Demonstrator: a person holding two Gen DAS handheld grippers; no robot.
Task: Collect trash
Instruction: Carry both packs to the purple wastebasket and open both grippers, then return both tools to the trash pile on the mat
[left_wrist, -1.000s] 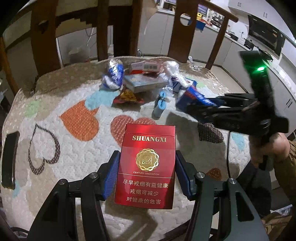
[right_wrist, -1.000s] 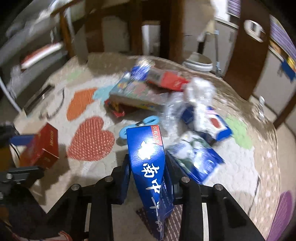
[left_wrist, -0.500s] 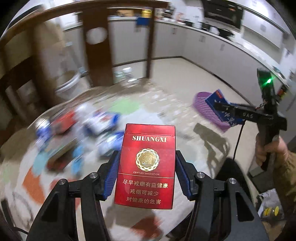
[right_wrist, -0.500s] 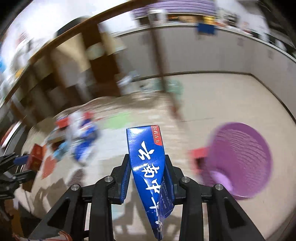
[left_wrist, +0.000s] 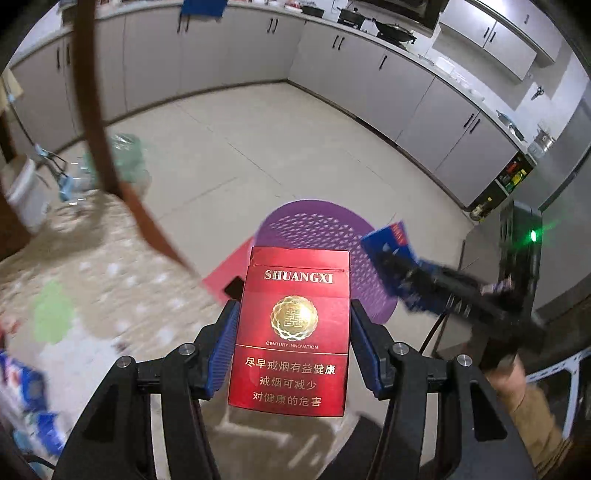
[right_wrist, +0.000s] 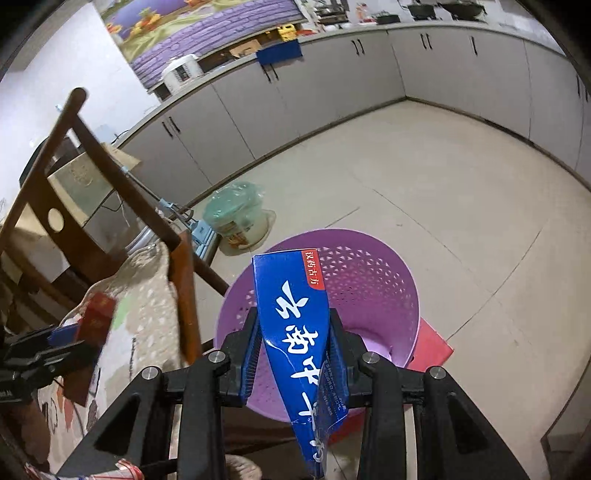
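My left gripper (left_wrist: 293, 343) is shut on a red cigarette pack (left_wrist: 291, 325), held upright over the table's edge. My right gripper (right_wrist: 293, 350) is shut on a flattened blue carton (right_wrist: 299, 332), held above a purple perforated basket (right_wrist: 369, 280) that stands on a red stool (right_wrist: 430, 347). In the left wrist view the purple basket (left_wrist: 317, 229) lies beyond the red pack, and the right gripper (left_wrist: 402, 273) with the blue carton (left_wrist: 388, 240) hangs at its right rim. In the right wrist view the left gripper (right_wrist: 62, 339) with the red pack (right_wrist: 98, 314) shows at the far left.
A table with a quilted heart-print cover (left_wrist: 85, 266) lies to the left, with blue wrappers (left_wrist: 26, 398) at its lower left. A wooden chair back (right_wrist: 92, 166) stands beside the basket. A bagged bucket (right_wrist: 236, 214) sits on the tiled floor (right_wrist: 443, 184). Grey cabinets line the walls.
Both grippers have swung from over the littered table toward the purple basket, each still holding its item. The right one now hangs over the basket.
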